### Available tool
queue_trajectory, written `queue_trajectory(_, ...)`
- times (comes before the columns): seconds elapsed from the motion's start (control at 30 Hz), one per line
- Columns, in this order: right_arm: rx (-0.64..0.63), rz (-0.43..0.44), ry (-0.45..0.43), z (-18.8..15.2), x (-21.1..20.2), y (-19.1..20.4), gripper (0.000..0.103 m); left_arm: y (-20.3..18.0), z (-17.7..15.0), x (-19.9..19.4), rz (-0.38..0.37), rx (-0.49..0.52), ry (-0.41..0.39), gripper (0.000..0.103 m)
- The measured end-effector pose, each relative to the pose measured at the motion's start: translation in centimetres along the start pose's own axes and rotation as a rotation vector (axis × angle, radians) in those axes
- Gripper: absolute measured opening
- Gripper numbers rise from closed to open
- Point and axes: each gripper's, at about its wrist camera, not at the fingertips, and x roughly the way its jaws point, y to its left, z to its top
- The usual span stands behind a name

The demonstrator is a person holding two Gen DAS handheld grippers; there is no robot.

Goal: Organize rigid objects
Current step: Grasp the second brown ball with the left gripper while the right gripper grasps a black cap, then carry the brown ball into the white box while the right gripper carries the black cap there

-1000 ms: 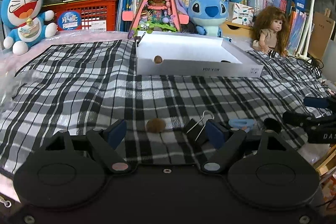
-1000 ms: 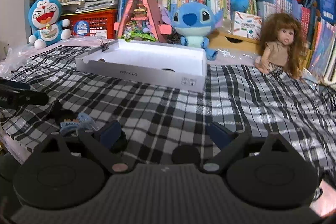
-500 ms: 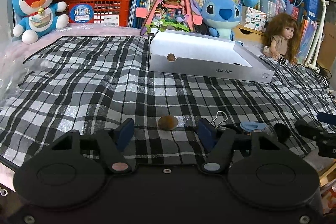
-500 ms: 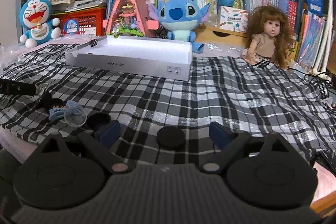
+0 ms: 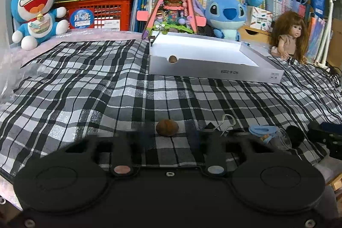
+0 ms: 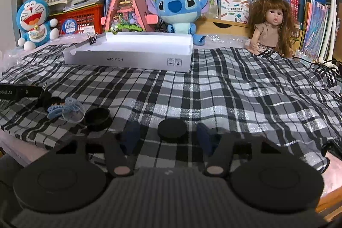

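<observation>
Over the last second both grippers have drawn their targets in between the fingers: the left gripper [image 5: 167,138] has slid sideways so that the small brown wrinkled walnut-like nut [image 5: 167,127], earlier off toward its left finger, now sits just ahead of the gap and centred on it, and the right gripper [image 6: 168,138] has moved off the cluster of small items so that the flat round black cap [image 6: 172,129] lies squarely between its blue-padded fingers [image 6: 131,134]. Both pairs of jaws stand well apart with nothing clamped. I judge each side is lined up for a pick, with closing as the likely next step. The nut rests on the black-and-white plaid cloth [image 5: 85,87], rounded and matte, likely to roll if nudged. The cap is low and disc-like, so the pads have little height to catch. Far ahead of both jaws sits the shallow white cardboard box [image 5: 205,55], with another nut at its notch.
</observation>
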Motion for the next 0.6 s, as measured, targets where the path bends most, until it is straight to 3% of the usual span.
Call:
queue_trajectory(0.07, 0.001, -0.006, -0.004, -0.1, 0.0, 0.2, 0.037, 0.0, 0.1, -0.1, 0.001, -0.003, -0.007, 0.021)
queue_trajectory(0.6, 0.005, 0.024, -0.028, 1.3, 0.0, 0.9, 0.036, -1.0, 1.2, -0.8, -0.013, 0.032, -0.019, 0.021)
